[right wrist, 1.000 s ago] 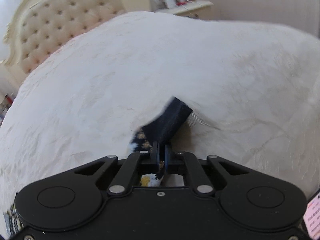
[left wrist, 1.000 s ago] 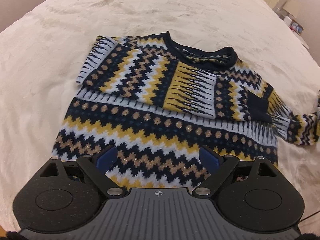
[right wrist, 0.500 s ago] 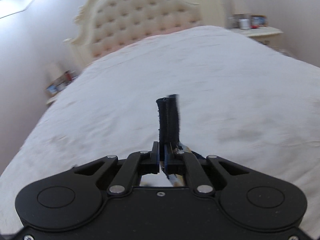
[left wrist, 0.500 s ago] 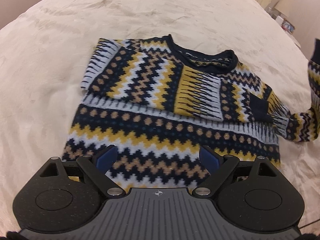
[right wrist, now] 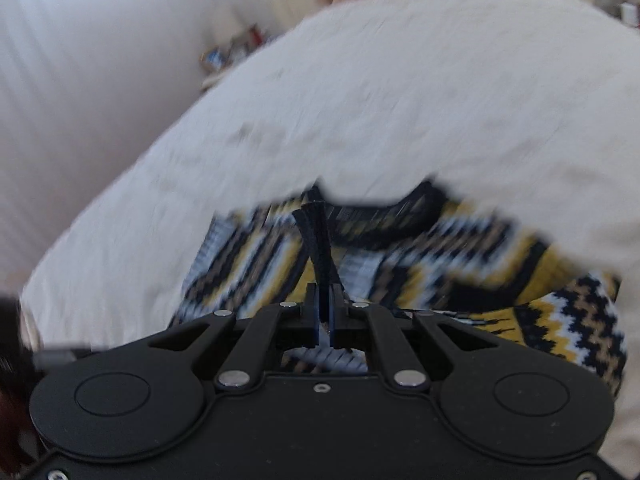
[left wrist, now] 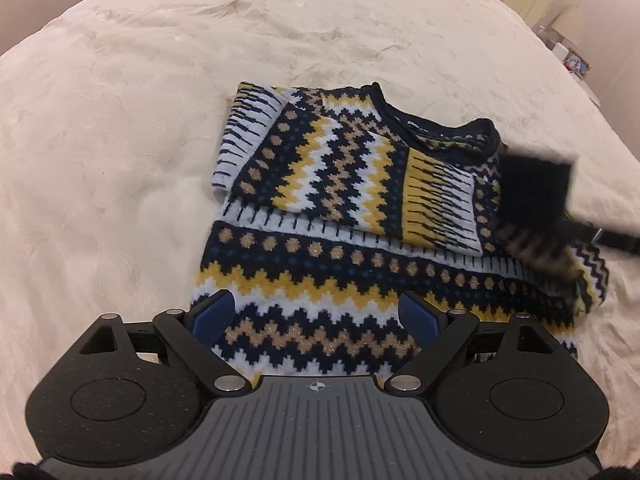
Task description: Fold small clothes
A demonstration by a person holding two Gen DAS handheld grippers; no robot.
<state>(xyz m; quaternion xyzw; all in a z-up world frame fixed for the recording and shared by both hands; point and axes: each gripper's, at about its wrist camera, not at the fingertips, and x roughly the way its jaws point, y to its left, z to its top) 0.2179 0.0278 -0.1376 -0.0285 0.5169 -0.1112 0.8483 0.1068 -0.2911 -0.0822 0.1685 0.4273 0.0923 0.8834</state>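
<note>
We see one patterned sweater (left wrist: 360, 248) lying on the bed (left wrist: 120, 120); our left tool (left wrist: 320, 316) hovers spread apart above its hem, our right tool (right wrist: 324, 300) clamps its dark cuff (right wrist: 316, 240).

Knit sweater (left wrist: 360, 264), zigzag and dot bands in navy, mustard, white, tan; dark ribbed neckline. Lies flat on cream bedspread, hem nearest left wrist camera, collar far. One sleeve (left wrist: 328, 168) folded across chest, its striped end reaching toward the collar side. Other sleeve lifted off the bed on the opposite side, dark cuff (right wrist: 318, 248) raised over the chest near the neckline, blurred; patterned sleeve cloth trails behind it
</note>
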